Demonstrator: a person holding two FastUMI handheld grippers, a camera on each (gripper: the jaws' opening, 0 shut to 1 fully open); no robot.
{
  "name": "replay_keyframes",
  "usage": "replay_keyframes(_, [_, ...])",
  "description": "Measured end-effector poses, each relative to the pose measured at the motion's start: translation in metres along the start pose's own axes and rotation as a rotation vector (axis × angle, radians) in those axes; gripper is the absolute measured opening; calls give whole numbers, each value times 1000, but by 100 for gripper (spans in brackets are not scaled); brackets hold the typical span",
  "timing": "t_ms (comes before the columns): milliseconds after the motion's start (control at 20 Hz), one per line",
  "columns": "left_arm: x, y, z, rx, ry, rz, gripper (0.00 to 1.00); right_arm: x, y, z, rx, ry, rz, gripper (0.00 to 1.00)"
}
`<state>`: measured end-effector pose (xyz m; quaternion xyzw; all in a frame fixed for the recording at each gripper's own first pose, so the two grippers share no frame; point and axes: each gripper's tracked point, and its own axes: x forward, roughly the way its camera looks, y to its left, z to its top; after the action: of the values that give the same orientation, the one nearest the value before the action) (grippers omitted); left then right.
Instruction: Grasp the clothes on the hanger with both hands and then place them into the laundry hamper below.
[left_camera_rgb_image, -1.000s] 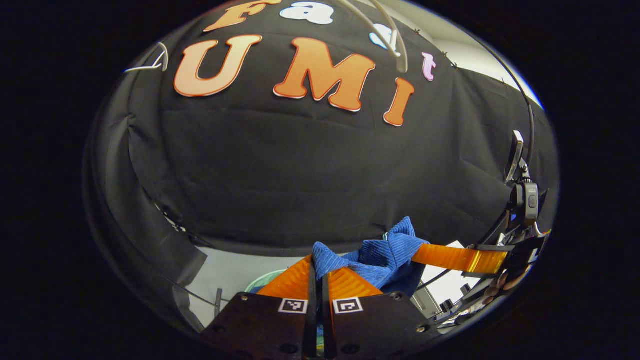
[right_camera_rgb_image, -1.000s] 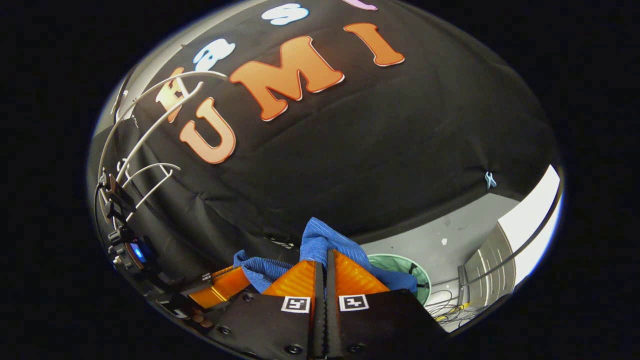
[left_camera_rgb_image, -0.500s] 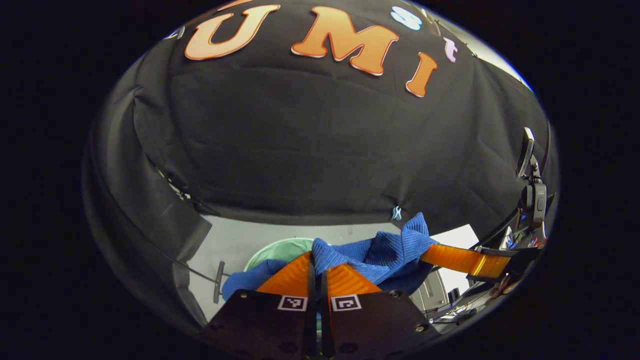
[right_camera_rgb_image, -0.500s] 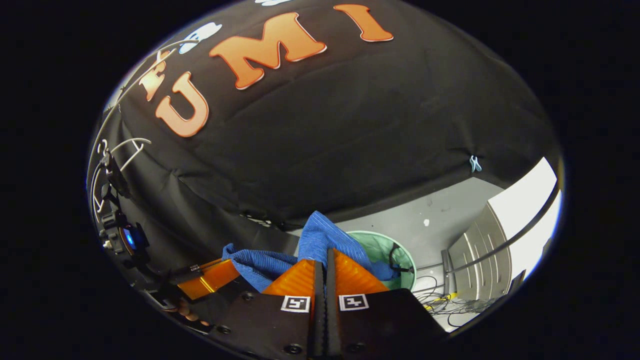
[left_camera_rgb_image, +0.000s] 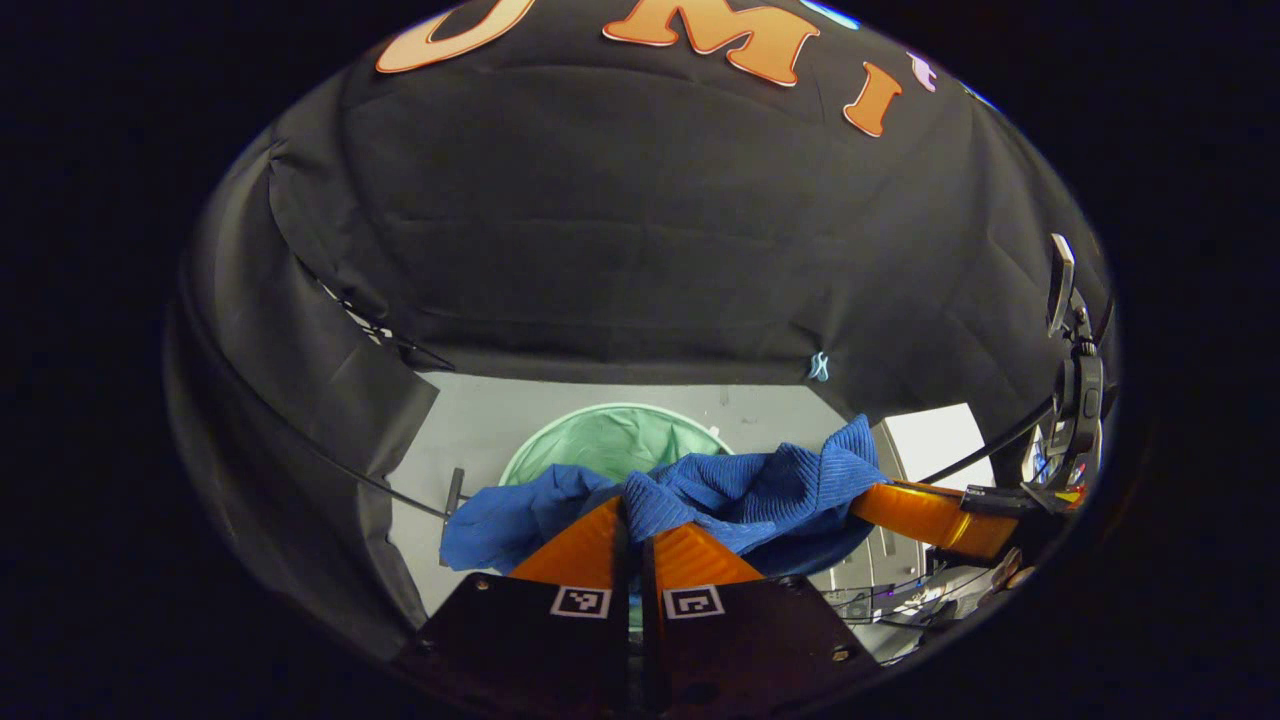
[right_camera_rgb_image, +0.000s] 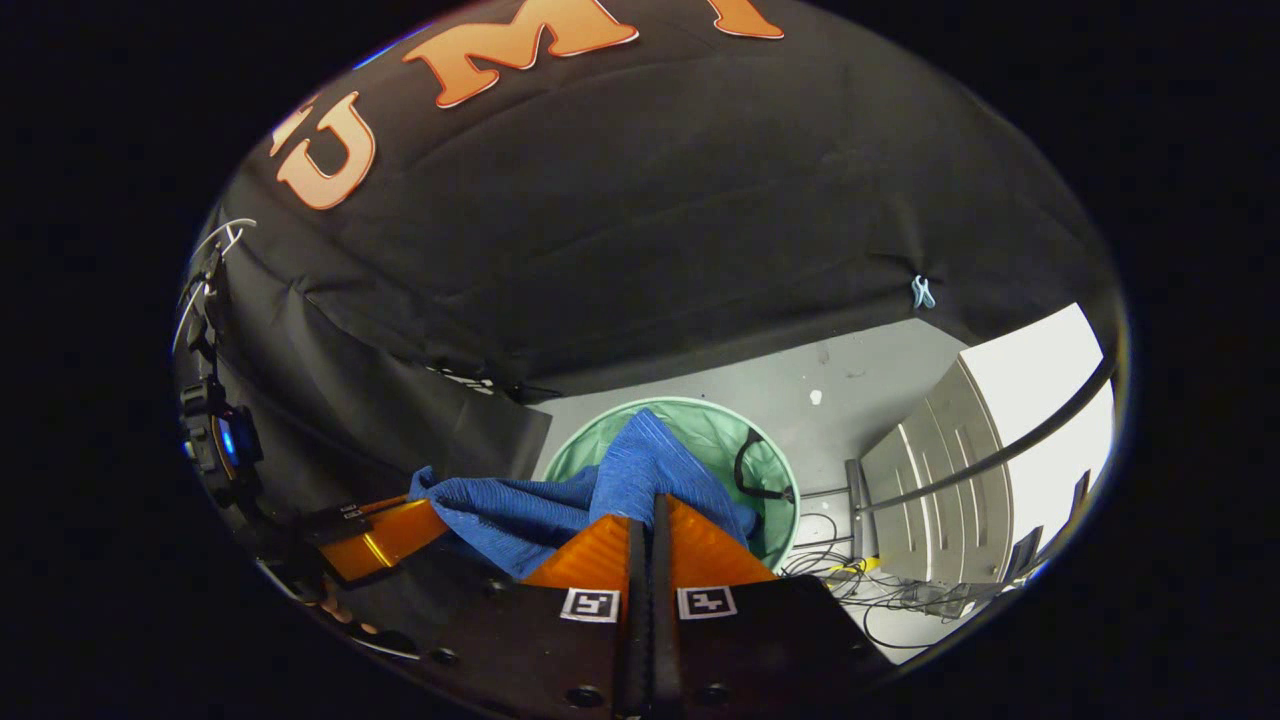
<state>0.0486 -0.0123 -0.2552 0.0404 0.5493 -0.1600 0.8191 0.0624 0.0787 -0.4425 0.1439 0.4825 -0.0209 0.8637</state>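
Blue garment held by both grippers above the green hamper.

In the left gripper view, the left gripper (left_camera_rgb_image: 634, 508) was closed, its fingers pinching a fold of the blue ribbed garment (left_camera_rgb_image: 745, 493); the cloth stretched off to its right, where the right gripper (left_camera_rgb_image: 880, 497) gripped the other end. In the right gripper view, the right gripper's own fingers (right_camera_rgb_image: 602, 545) were likewise clamped on the cloth, the left gripper off to its left. The laundry hamper (right_camera_rgb_image: 710, 425) stood open on the floor (right_camera_rgb_image: 860, 375) just beyond and below.
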Motion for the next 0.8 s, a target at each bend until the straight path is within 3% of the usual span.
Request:
replay_keyframes(150, [-6,3,0,-5,29,-5,8,2,-11,-10,-11,25,-30,8])
replay_keyframes(200, [-8,3,1,-7,35,-6,2,4,-12,-14,-9,32,-38,8])
replay_keyframes(300, [-14,5,8,-14,36,-15,23,7,-13,-22,0,51,-40,10])
replay_keyframes(450, [-18,6,15,-22,24,-23,35,3,-11,-17,3,34,-35,29])
replay_keyframes(500, [-18,7,15,-24,20,-23,32,0,-11,-14,-2,27,-39,17])
replay_keyframes(550, [-20,9,15,-28,16,-20,41,-3,-11,-12,-6,23,-43,17])
replay_keyframes(600, [-22,10,16,-31,14,-18,47,-7,-8,-10,-3,21,-41,41])
replay_keyframes(650, [-21,10,19,-33,10,-18,58,-8,-7,-12,-3,16,-36,36])
replay_keyframes(700, [-22,11,20,-35,6,-15,71,-11,-7,-13,-5,11,-36,39])
replay_keyframes(800, [-24,12,17,-36,0,-2,74,-15,-7,-15,-14,8,-40,37])
